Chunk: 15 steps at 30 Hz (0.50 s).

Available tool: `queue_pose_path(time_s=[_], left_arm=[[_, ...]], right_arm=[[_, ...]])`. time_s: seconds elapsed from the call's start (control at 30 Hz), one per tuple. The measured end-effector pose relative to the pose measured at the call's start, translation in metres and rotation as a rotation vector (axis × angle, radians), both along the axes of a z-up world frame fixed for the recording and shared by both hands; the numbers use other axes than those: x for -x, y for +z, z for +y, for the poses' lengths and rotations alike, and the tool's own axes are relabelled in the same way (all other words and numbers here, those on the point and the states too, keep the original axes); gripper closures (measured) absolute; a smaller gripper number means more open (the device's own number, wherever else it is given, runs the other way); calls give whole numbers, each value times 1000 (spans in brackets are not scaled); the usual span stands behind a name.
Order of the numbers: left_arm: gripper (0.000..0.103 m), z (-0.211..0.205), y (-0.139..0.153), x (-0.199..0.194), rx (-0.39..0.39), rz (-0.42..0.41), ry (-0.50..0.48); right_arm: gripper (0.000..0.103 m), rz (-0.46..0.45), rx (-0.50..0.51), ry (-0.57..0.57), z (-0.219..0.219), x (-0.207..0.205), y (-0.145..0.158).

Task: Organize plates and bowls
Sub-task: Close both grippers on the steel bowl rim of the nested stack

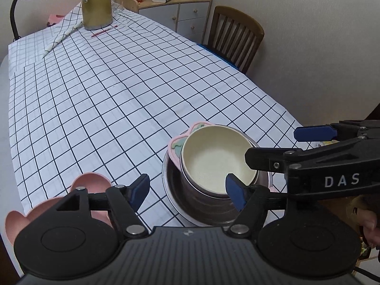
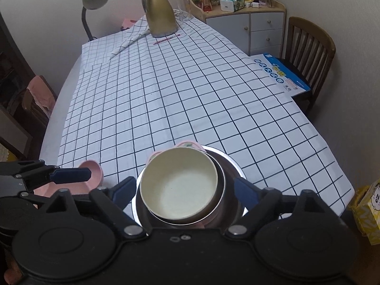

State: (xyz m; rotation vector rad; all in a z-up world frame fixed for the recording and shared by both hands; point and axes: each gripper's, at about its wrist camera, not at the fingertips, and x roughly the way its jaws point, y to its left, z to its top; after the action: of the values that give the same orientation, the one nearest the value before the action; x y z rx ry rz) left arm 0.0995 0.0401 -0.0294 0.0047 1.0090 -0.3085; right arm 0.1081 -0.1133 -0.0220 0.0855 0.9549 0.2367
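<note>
A cream bowl (image 1: 217, 159) sits nested in a steel bowl (image 1: 204, 201), which rests on a steel plate (image 1: 171, 190) with a pink patterned dish (image 1: 177, 146) tucked behind. My left gripper (image 1: 187, 192) is open, just left of the stack, above the tablecloth. A pink lobed dish (image 1: 91, 181) lies under its left finger. In the right wrist view, my right gripper (image 2: 185, 194) is open, its fingers on either side of the cream bowl (image 2: 179, 185) and steel bowl (image 2: 219, 204). The pink lobed dish (image 2: 91, 171) is at left.
A checked tablecloth (image 2: 178, 95) covers the table. A gold jug (image 2: 160, 11), a glass (image 2: 184, 9) and a pink pen (image 2: 166, 39) stand at the far end. A lamp (image 2: 93, 0), a cabinet (image 2: 256, 26) and a wooden chair (image 2: 308, 49) surround it.
</note>
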Motion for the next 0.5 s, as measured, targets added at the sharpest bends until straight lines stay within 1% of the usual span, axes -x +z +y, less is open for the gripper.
queue_pose_path(time_s=[0.07,0.23,0.5], left_arm=[[33,2,0,2,4,1,13],[33,5,-1,3,4,-6,38],[33,6,-25,0,7,20,118]], right_arm=[[6,-6,-9,17,0,1,2],[6,-10,-7,59,-3,-1,3],[7,6,13,89,-31,-18,-8]])
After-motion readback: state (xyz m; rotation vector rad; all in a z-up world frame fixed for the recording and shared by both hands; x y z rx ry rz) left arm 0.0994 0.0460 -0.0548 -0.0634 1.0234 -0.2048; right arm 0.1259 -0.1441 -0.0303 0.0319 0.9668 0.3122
